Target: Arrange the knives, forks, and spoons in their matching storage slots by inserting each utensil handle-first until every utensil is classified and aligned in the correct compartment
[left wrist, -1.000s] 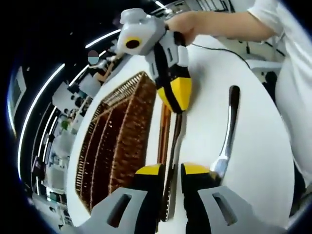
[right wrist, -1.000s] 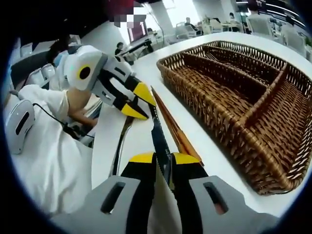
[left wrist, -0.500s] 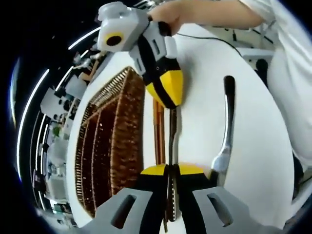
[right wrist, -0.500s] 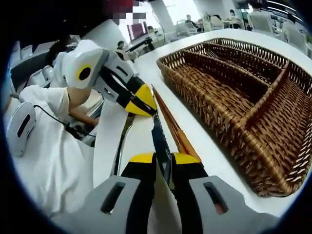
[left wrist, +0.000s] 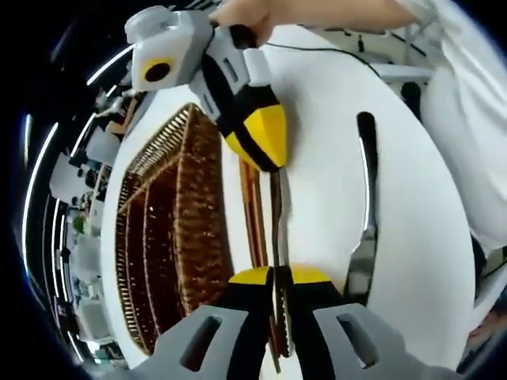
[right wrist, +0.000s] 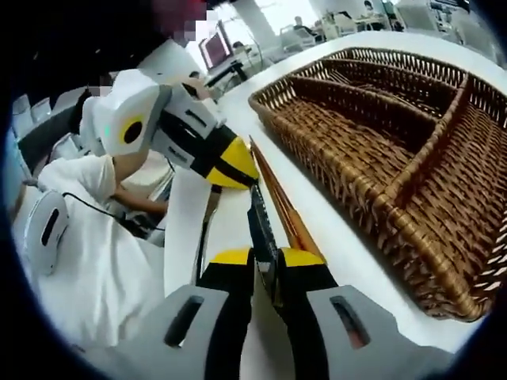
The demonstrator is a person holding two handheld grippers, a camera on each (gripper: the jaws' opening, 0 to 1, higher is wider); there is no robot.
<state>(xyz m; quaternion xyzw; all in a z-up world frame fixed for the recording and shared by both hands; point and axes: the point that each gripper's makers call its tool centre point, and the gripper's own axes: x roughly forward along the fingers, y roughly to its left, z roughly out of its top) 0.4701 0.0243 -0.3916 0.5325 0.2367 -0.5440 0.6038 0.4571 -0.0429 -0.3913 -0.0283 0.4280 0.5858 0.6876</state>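
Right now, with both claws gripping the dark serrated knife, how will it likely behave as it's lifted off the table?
The dark serrated knife looks thin and rigid, so it probably stays straight between the left claw and right claw. Gripped at both ends, it likely won't swing. Its narrow blade might twist if one claw loosens.

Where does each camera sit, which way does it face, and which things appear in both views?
Left gripper view: rides on the left gripper, facing along the knife toward the right gripper; a hand and white sleeve show.
Right gripper view: rides on the right gripper, facing back toward the left gripper; the person's white clothing shows.
Shared: the knife gripped at both ends, the wicker tray, the white table.
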